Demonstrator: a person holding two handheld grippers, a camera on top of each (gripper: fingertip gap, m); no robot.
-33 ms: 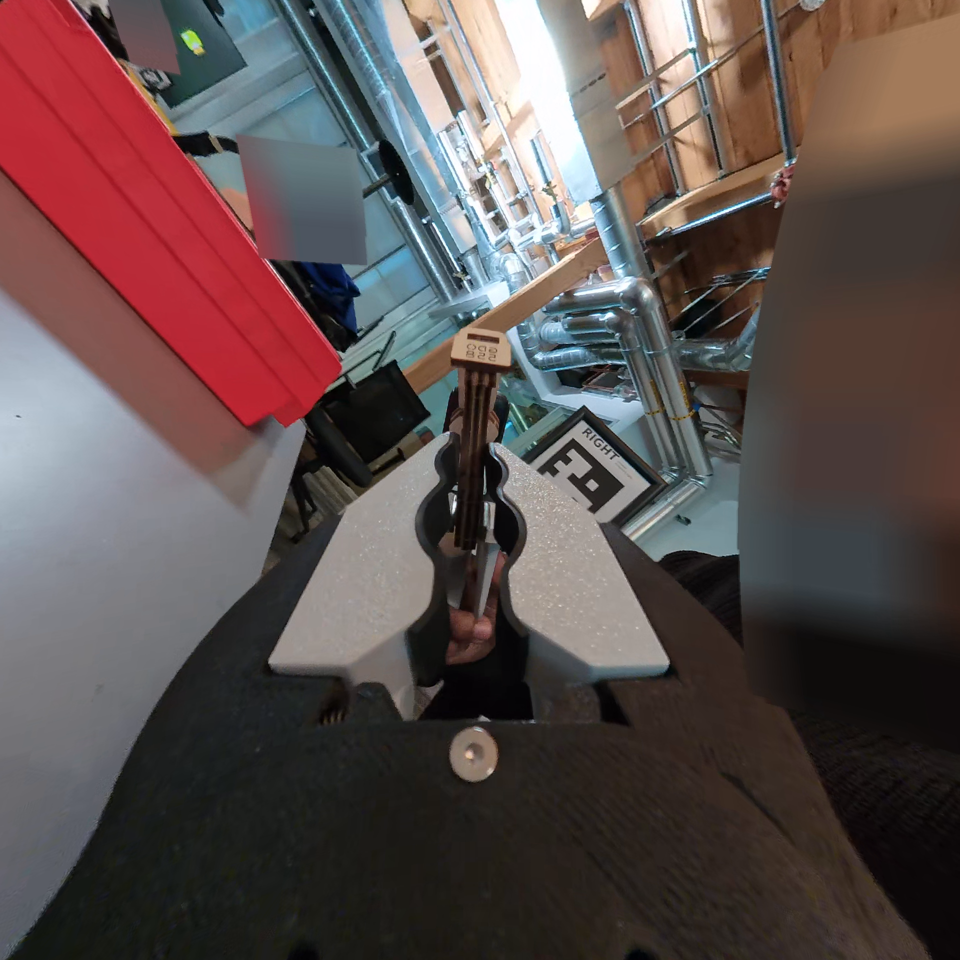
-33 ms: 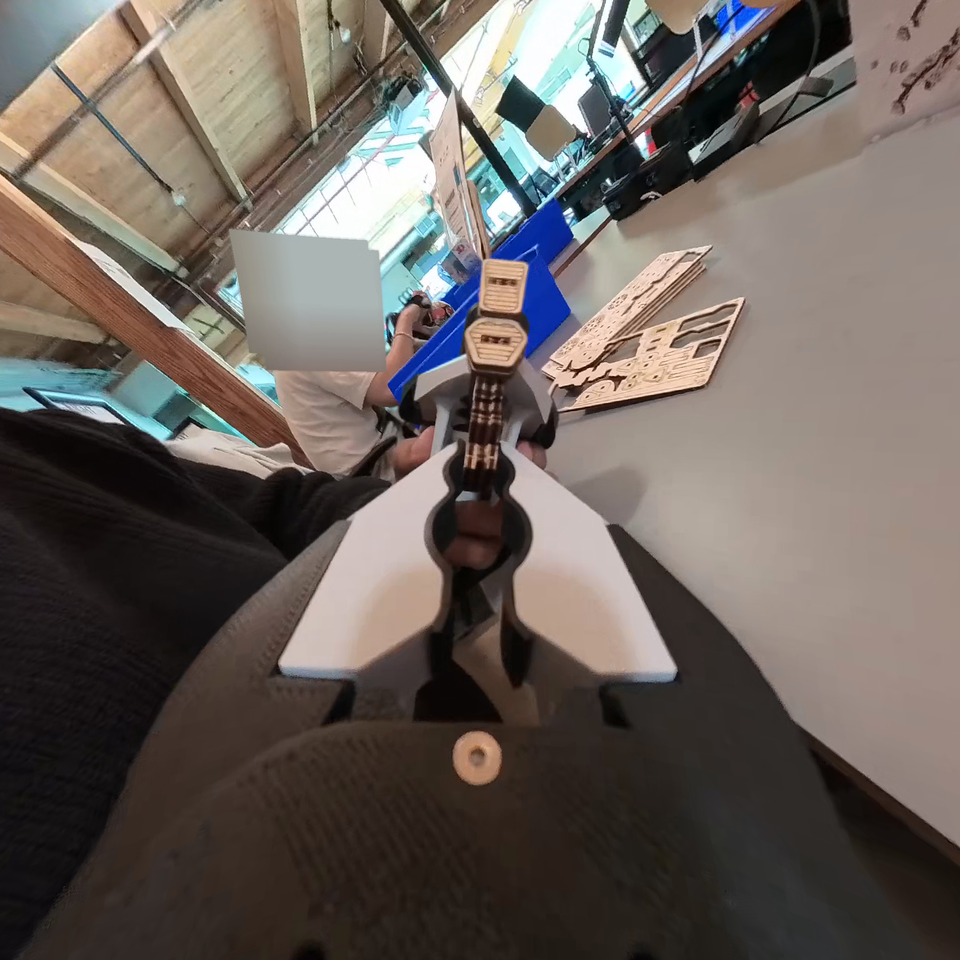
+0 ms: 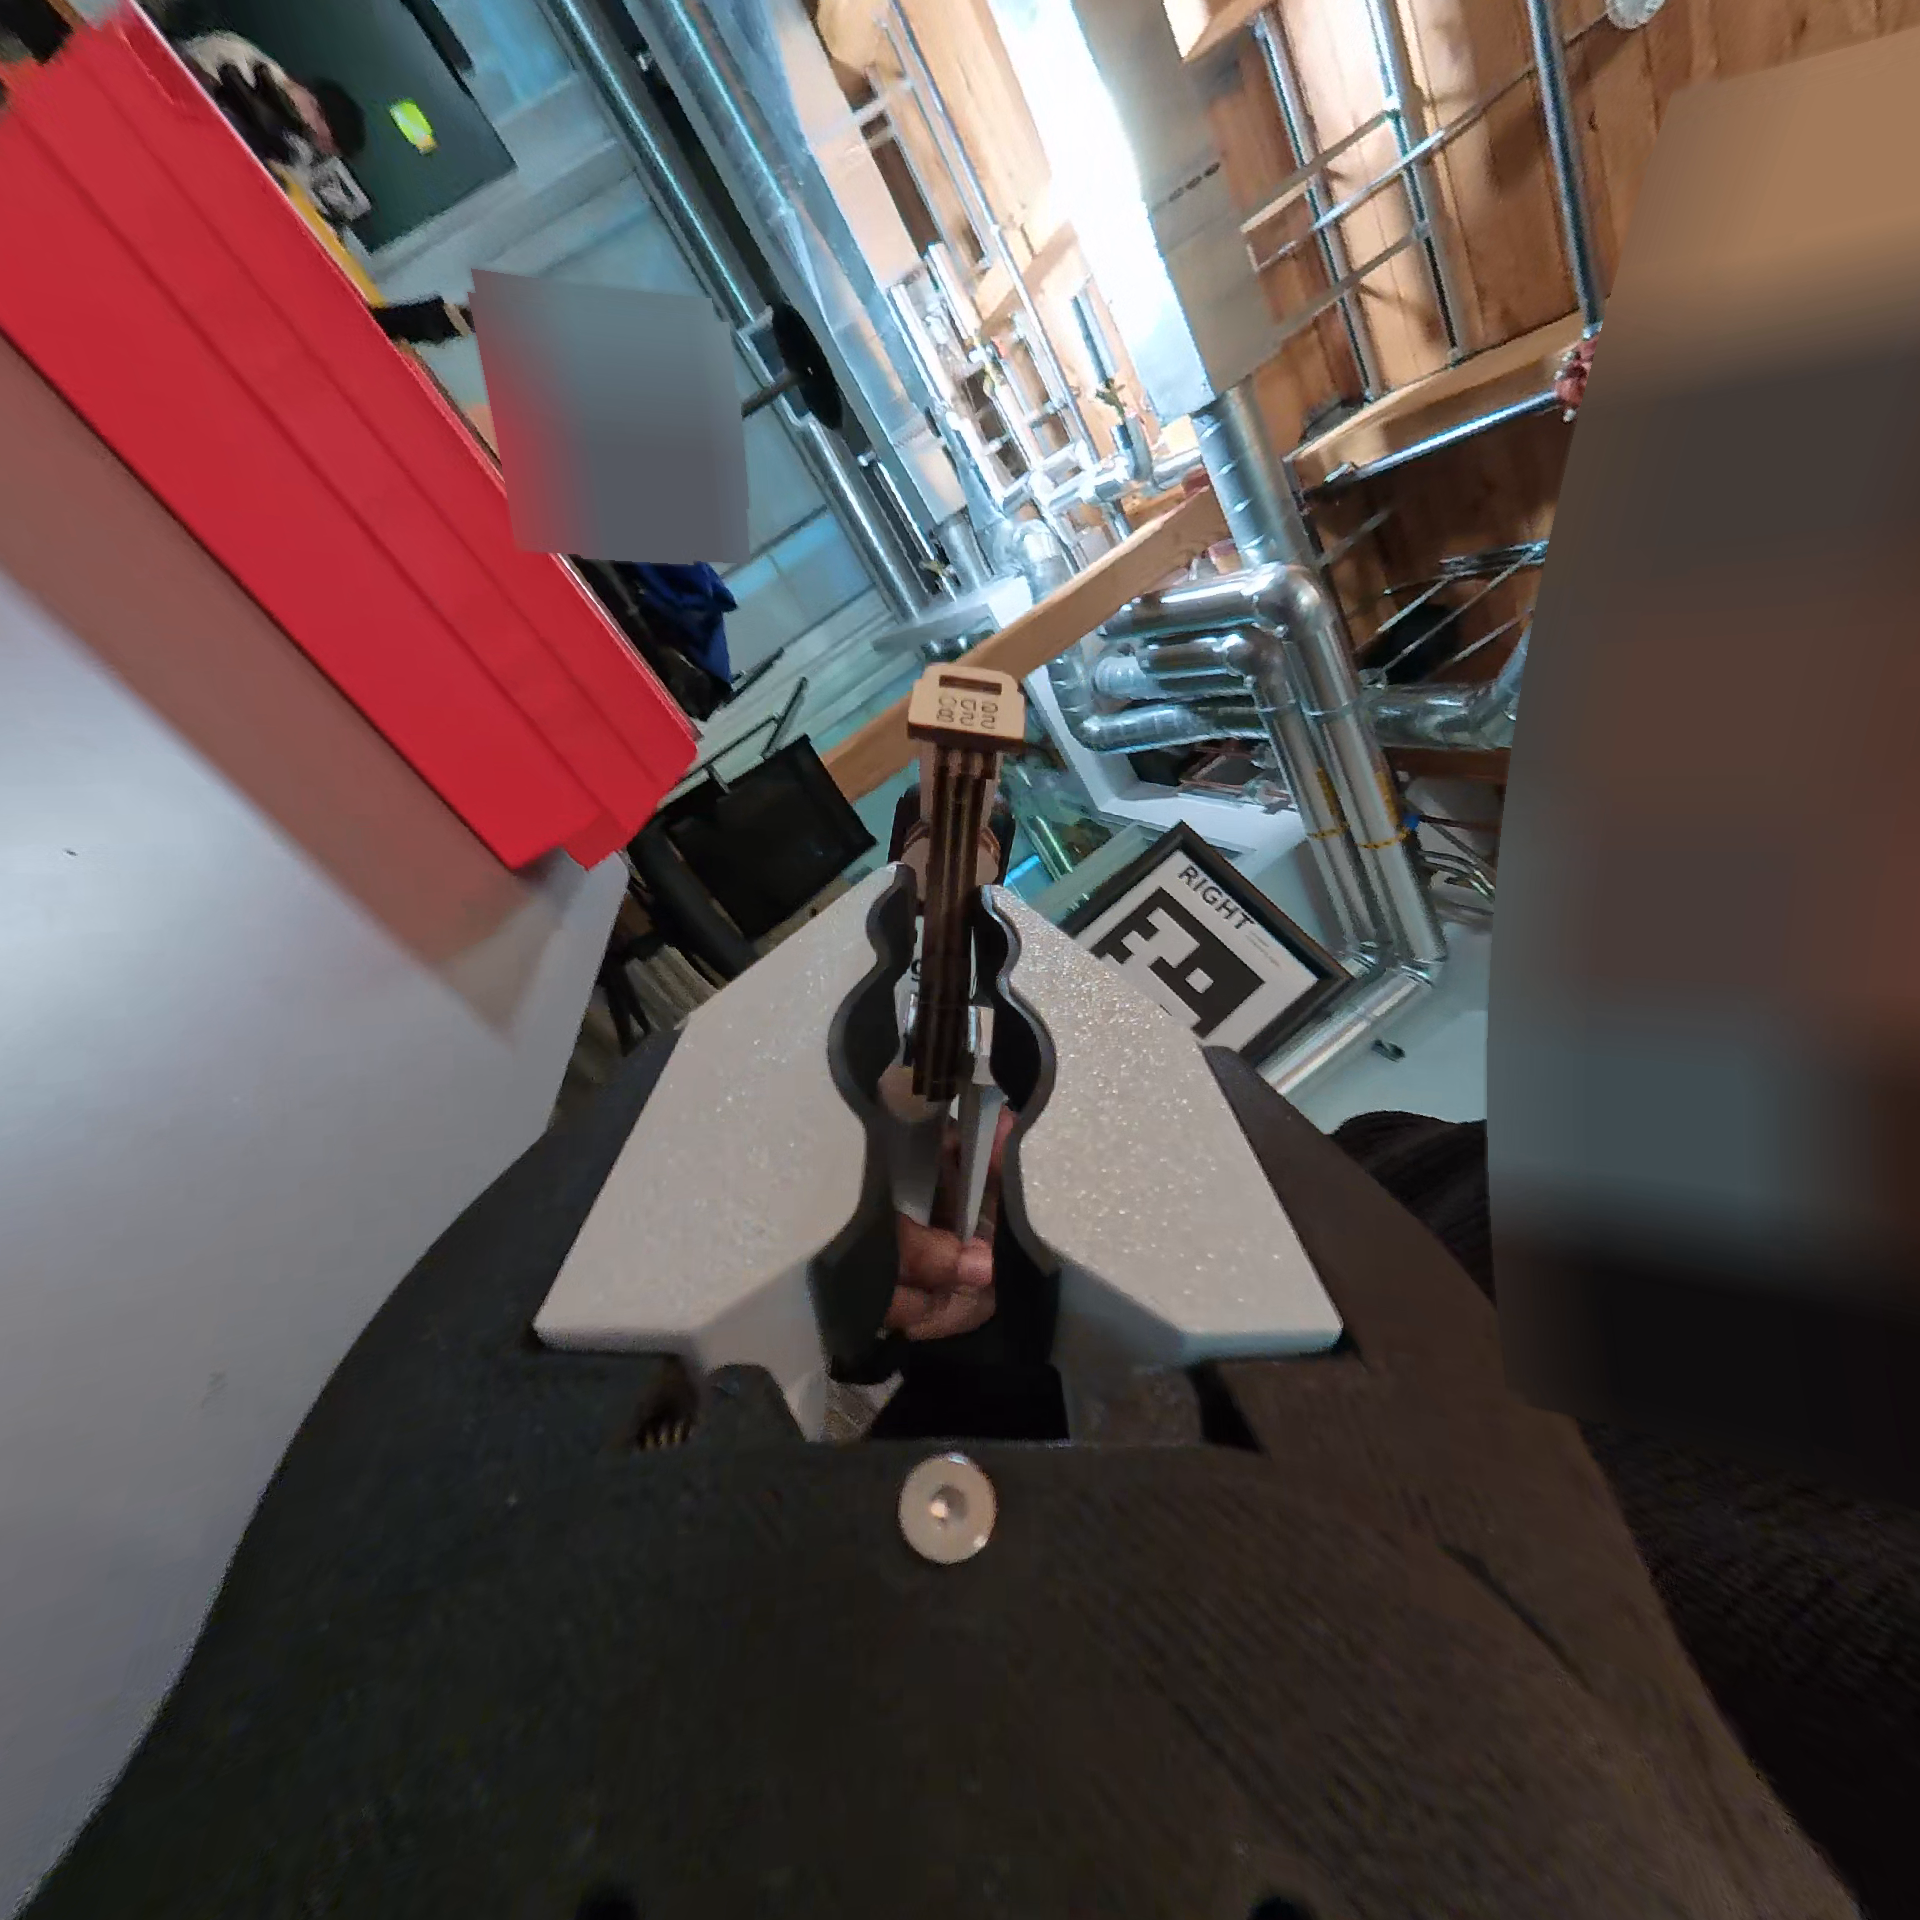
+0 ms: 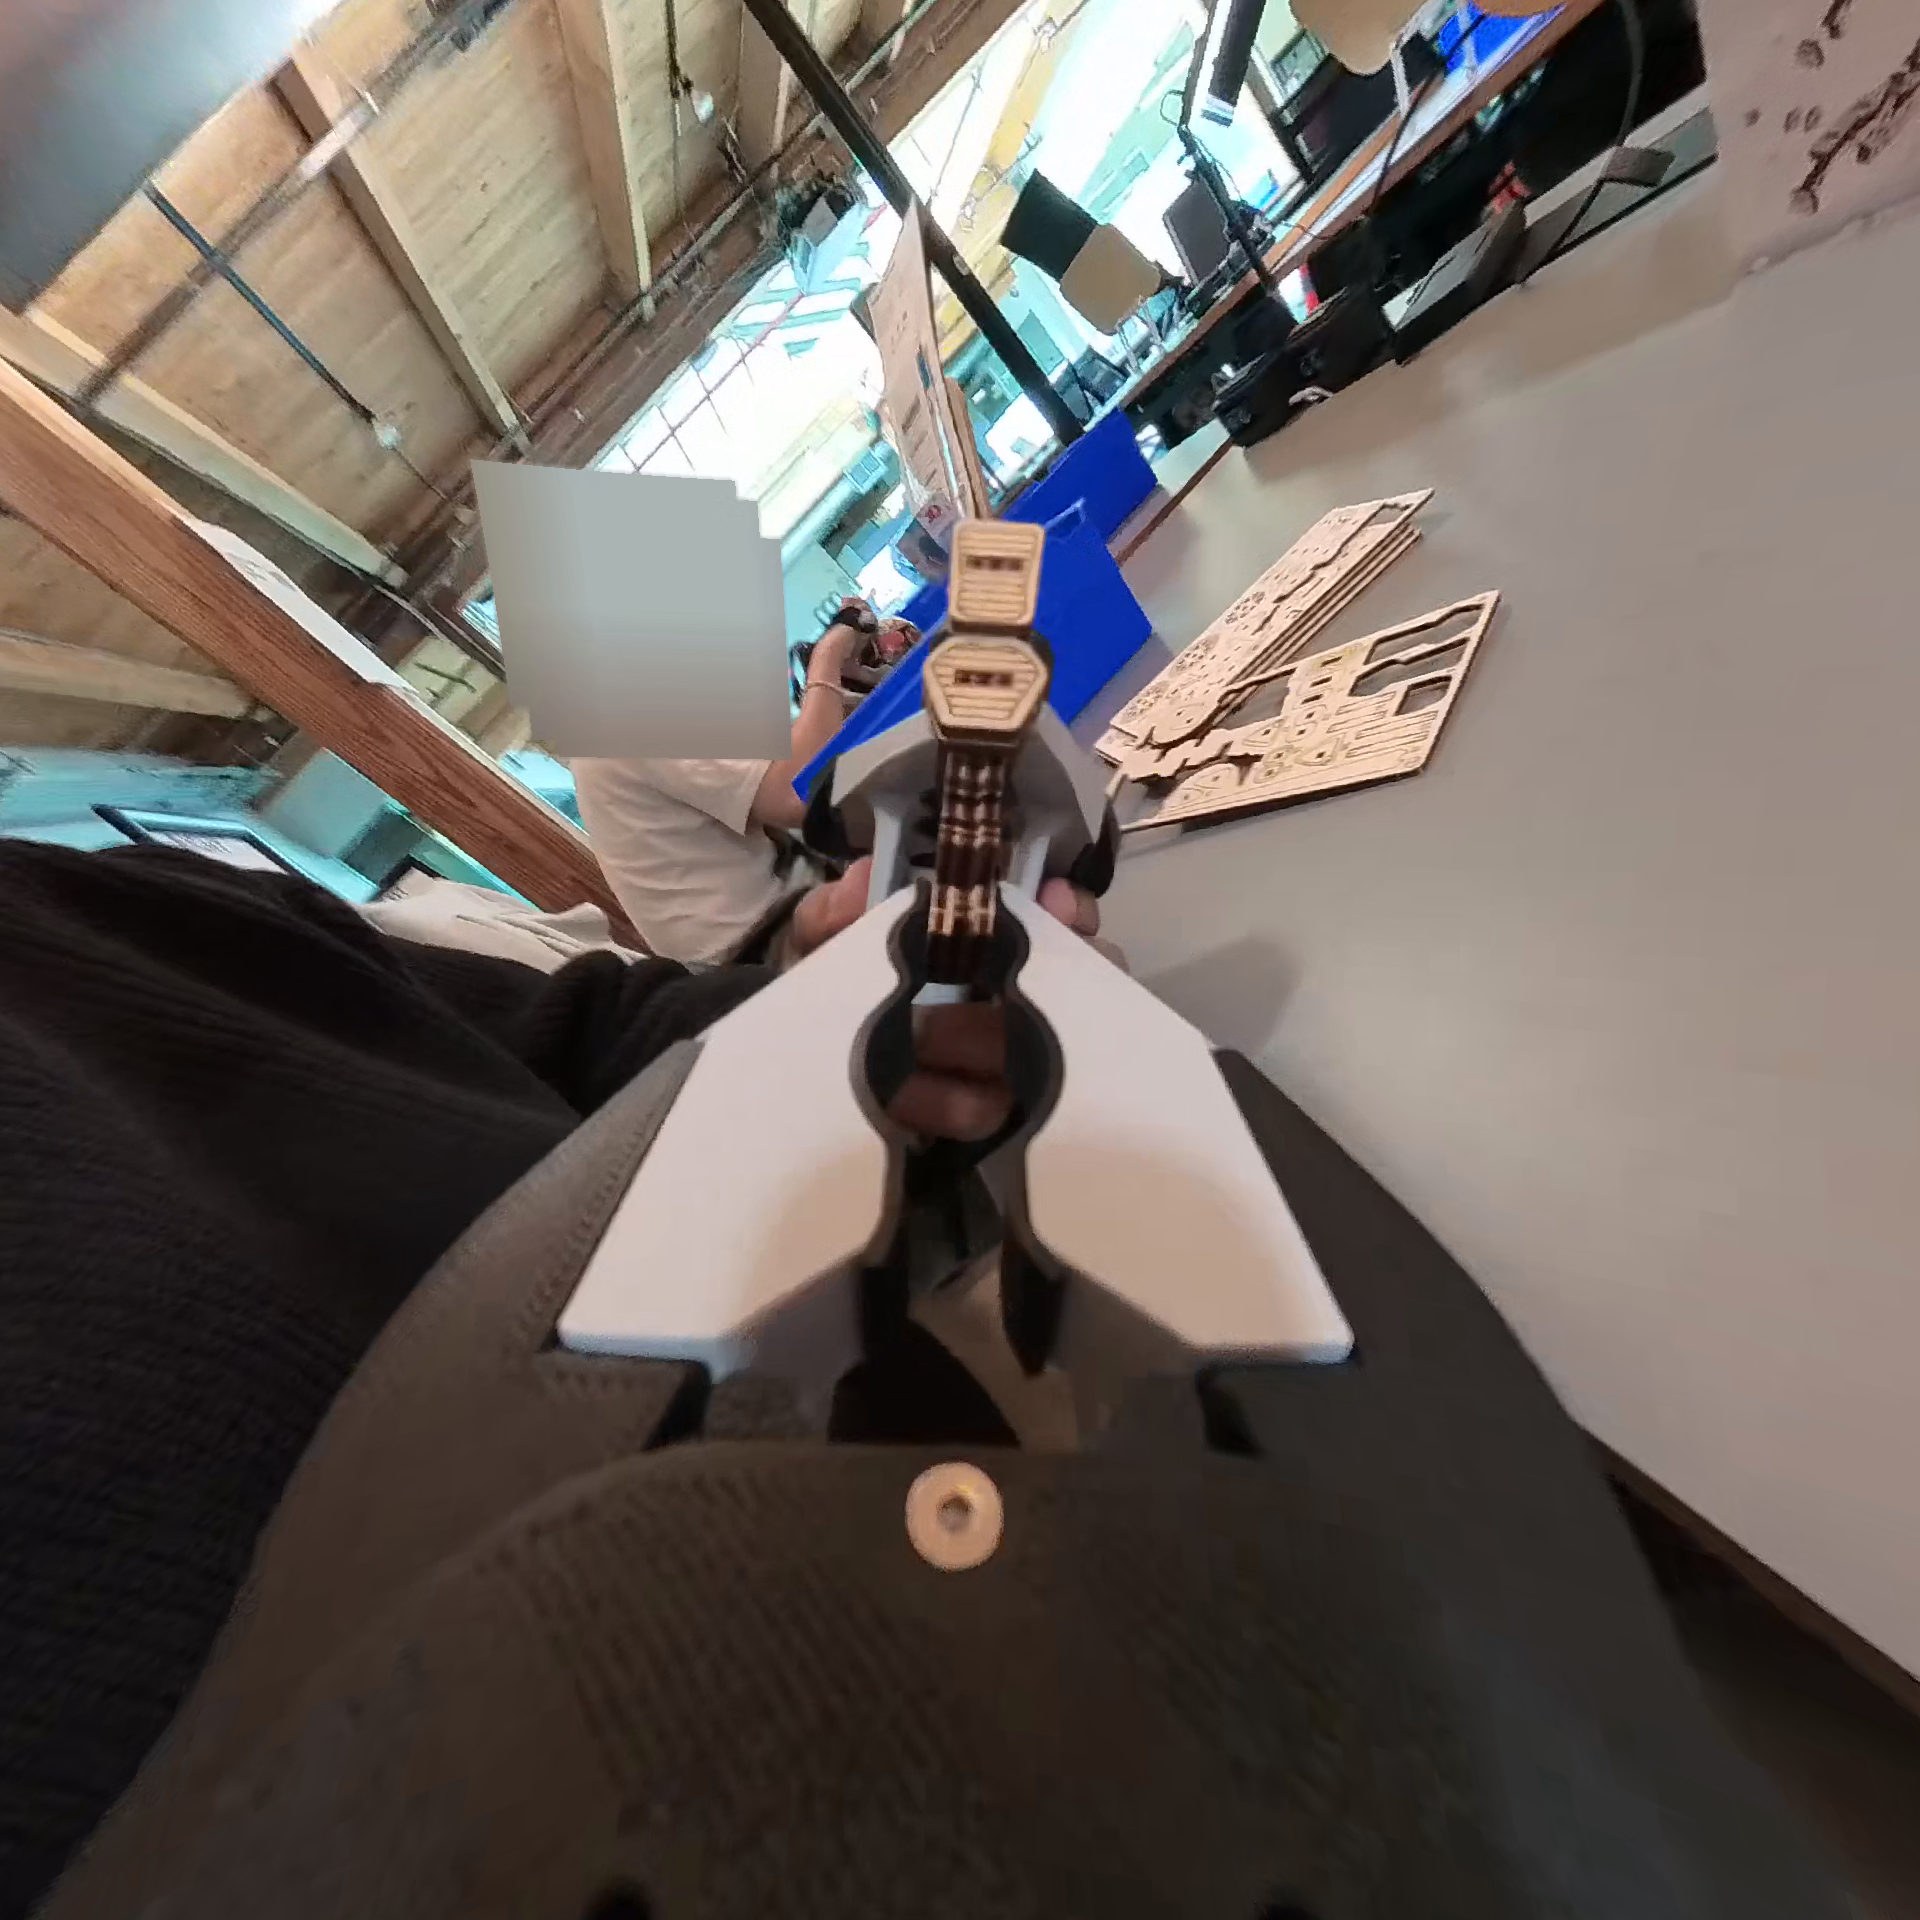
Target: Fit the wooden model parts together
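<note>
In the left wrist view my left gripper (image 3: 948, 920) is shut on a layered wooden model part (image 3: 964, 790), seen edge-on and upright, with a pale flat cap on top. In the right wrist view my right gripper (image 4: 961, 920) is shut on the lower end of the same kind of wooden assembly (image 4: 982, 696), which has two pale ribbed caps. The left gripper (image 4: 1060, 790) shows just beyond it, closed on the assembly from the far side. Both grippers hold it in the air beside the table. A hand shows through the gap between the fingers.
A grey table (image 4: 1558, 987) lies to the right with laser-cut wooden sheets (image 4: 1309, 696) on it and a blue bin (image 4: 1049, 623) behind. A red bin (image 3: 312, 468) stands on the table in the left view. A person in a white shirt (image 4: 675, 842) sits beyond. Less than 4 cm separates the two grippers' tips.
</note>
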